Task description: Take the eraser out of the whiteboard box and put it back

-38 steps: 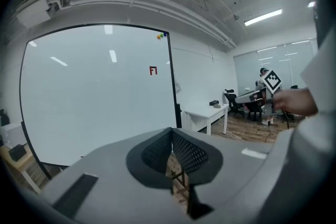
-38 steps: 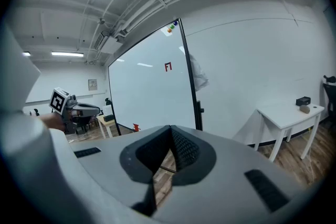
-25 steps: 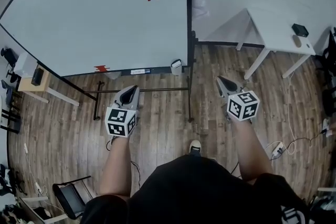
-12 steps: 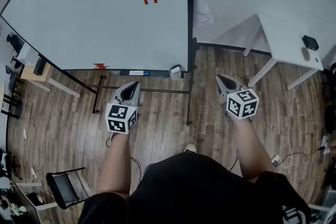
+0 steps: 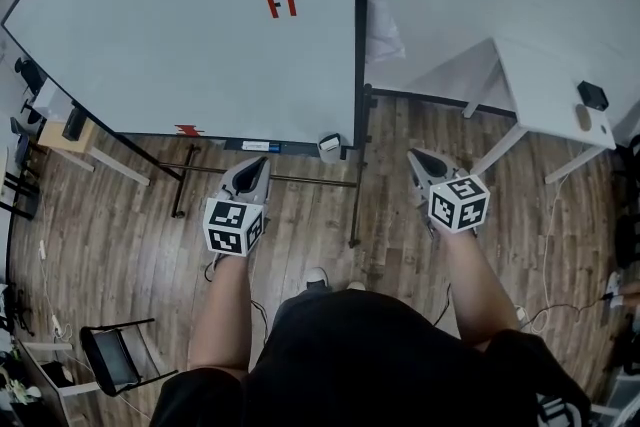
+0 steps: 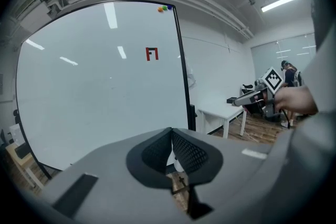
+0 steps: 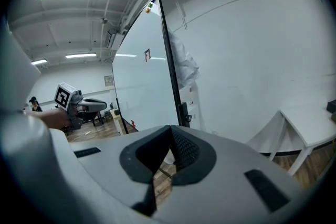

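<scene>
- The whiteboard (image 5: 190, 45) stands on a dark frame over the wooden floor (image 5: 120, 245), and a red mark (image 5: 282, 5) sits high on its face.
- The whiteboard box (image 5: 329, 144) — a small white holder — sits at the whiteboard's lower right corner, at the end of the tray along its bottom edge.
- The eraser cannot be made out in any view, so whether it lies inside the box cannot be told.
- The left gripper (image 5: 260, 162) is held in front of the whiteboard's bottom edge, a little left of the box and apart from it. Its jaws are pressed together with nothing between them.
- The right gripper (image 5: 413, 156) is held beyond the whiteboard's right edge, facing the white wall. Its jaws also meet at the tips and are empty.
- A white table (image 5: 545, 85) stands well to the right of the whiteboard, with a small black thing (image 5: 592, 95) on top.
- A folding chair (image 5: 110, 360) stands on the floor well in front of the whiteboard's left end.
</scene>
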The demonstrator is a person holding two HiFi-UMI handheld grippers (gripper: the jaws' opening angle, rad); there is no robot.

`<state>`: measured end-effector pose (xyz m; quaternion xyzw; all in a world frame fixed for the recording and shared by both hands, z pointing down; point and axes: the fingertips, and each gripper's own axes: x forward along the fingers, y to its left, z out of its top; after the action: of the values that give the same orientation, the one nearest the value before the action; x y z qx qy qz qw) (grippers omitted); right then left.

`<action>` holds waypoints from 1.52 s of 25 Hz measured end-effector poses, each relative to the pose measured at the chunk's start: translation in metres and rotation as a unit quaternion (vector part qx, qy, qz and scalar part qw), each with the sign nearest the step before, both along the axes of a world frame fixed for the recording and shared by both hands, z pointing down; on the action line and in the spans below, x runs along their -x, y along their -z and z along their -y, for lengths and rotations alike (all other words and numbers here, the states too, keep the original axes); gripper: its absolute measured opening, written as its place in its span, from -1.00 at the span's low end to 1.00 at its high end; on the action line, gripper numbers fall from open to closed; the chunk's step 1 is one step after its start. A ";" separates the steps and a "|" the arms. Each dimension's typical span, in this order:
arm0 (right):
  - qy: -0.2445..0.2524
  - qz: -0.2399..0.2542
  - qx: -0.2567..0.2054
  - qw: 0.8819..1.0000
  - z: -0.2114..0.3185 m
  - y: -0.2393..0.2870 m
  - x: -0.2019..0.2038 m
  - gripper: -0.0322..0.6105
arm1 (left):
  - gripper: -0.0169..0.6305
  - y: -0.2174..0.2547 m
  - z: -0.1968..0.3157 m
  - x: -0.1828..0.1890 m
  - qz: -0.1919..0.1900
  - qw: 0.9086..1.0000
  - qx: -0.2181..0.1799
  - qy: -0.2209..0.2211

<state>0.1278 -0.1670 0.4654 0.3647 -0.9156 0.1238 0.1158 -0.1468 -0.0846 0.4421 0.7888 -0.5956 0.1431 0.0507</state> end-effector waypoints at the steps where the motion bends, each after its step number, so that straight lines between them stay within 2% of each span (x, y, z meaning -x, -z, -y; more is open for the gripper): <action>1: 0.001 -0.001 0.002 1.000 0.001 -0.002 0.001 -0.91 | -0.91 0.001 0.001 -0.001 -0.001 1.000 -0.002 0.000; 8: 0.008 -0.009 0.001 1.000 0.015 -0.004 0.015 -0.91 | -0.91 -0.001 0.022 0.009 -0.012 1.000 -0.006 -0.002; 25: -0.015 -0.014 0.015 1.000 0.076 -0.017 0.046 -0.91 | -0.91 -0.017 0.104 0.035 -0.018 0.999 0.002 -0.046; 38: -0.017 -0.029 0.037 0.999 0.093 -0.042 0.055 -0.91 | -0.91 -0.051 0.139 0.024 -0.024 0.994 0.032 -0.099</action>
<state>0.0728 -0.2600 0.5074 0.3791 -0.9004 0.1485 0.1533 -0.1706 -0.2236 0.4931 0.8451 -0.5082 0.1474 0.0759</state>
